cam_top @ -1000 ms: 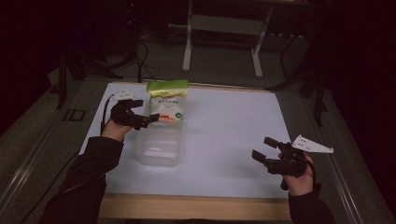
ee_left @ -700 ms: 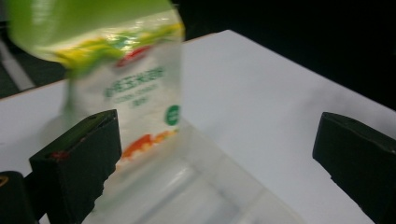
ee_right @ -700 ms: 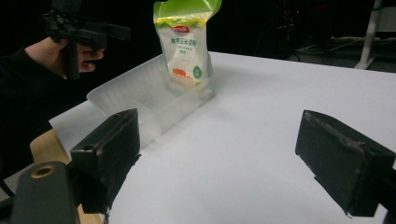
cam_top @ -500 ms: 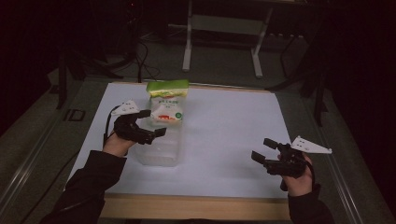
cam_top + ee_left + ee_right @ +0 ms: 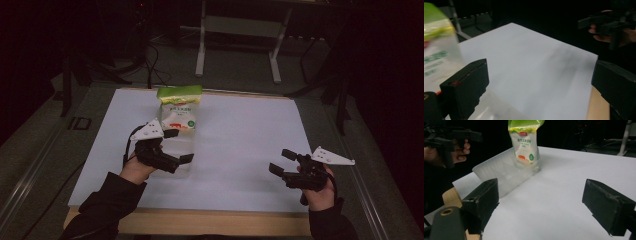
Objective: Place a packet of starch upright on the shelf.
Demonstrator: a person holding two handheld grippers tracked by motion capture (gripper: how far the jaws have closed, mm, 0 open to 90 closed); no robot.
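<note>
Left tongs [image 5: 177, 146] agape; right tongs [image 5: 282, 162] agape, low.

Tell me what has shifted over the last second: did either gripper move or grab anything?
The left gripper drew back from beside the bag toward the person, to the near end of the clear bin, fingers open, holding nothing. The right gripper stayed open near the table's right front. Bag and bin did not move.

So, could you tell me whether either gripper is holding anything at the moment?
Nothing is held: the left gripper and right gripper are both open, apart from the pouch and clear container.
</note>
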